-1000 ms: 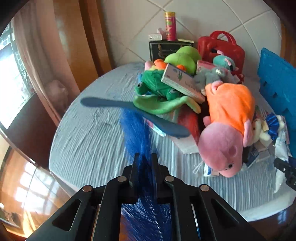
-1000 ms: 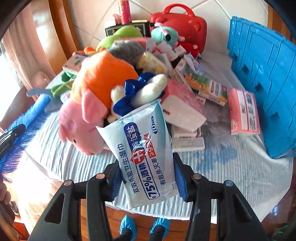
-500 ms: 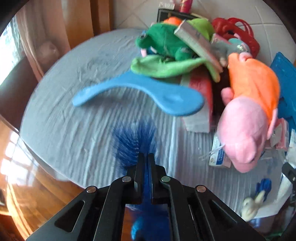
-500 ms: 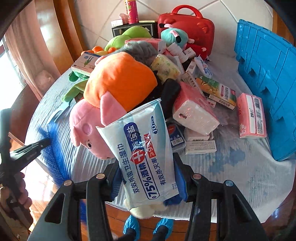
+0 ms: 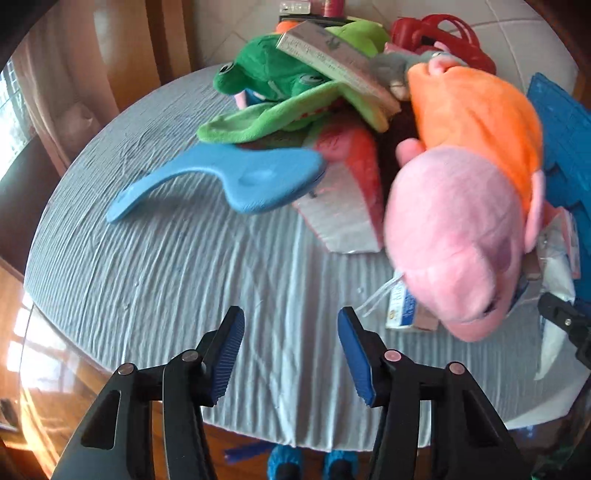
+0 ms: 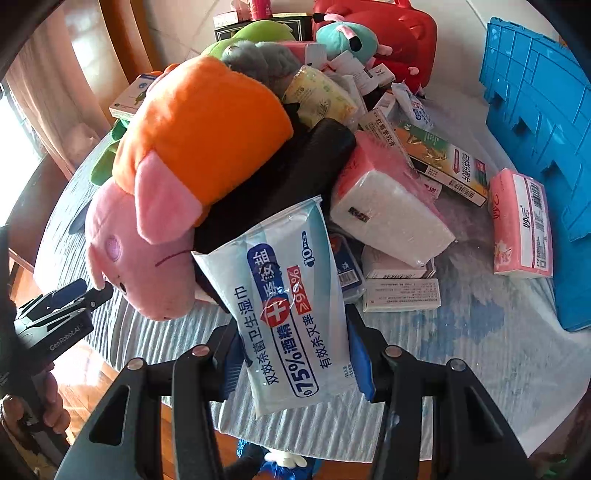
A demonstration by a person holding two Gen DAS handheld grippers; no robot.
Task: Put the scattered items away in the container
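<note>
My left gripper [image 5: 291, 354] is open and empty above the table's near edge; it also shows in the right wrist view [image 6: 70, 299] at the left. My right gripper [image 6: 295, 354] is shut on a white and blue wet wipes pack [image 6: 291, 306], held upright above the front of the table. A pink and orange plush pig [image 5: 469, 206] [image 6: 184, 170] lies on the pile of items. The blue container [image 6: 546, 147] [image 5: 565, 147] stands at the right. A blue dustpan-shaped scoop [image 5: 236, 177] lies on the cloth left of the pile.
The pile holds a green plush frog [image 5: 273, 77], tissue packs [image 6: 391, 218] [image 6: 521, 225], medicine boxes [image 6: 443, 162] and a red case [image 6: 388, 33]. The round table has a grey-blue cloth [image 5: 166, 266]. A blue item [image 5: 243, 452] lies on the floor below the table edge.
My left gripper has opened and the blue feathery brush it held is gone from it. My right gripper still holds the wipes pack; a small plush toy dropped towards the floor.
</note>
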